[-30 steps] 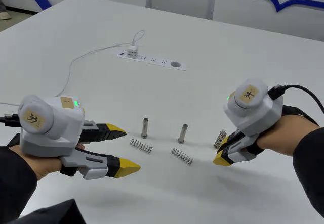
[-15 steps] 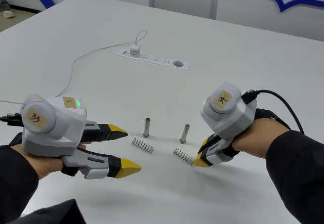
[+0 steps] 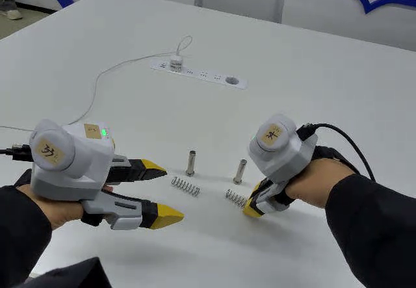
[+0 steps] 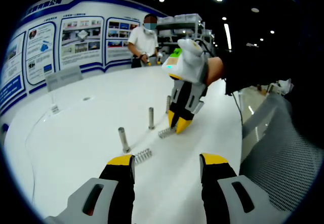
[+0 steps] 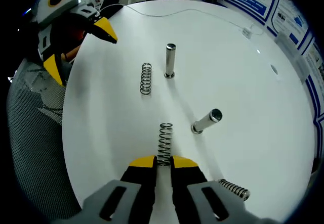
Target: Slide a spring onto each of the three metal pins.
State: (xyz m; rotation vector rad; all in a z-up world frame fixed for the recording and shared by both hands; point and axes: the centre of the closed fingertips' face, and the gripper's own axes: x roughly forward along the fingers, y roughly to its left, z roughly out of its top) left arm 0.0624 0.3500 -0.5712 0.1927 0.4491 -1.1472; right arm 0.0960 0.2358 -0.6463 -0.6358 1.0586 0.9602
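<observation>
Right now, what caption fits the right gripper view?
Yellow-tipped right gripper pinches a silver coil spring beside two metal pins.

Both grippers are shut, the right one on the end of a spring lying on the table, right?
Not quite. The left gripper is open, jaws well apart with nothing between them, as the left gripper view shows. The right gripper is shut on the end of a spring lying on the table.
</observation>
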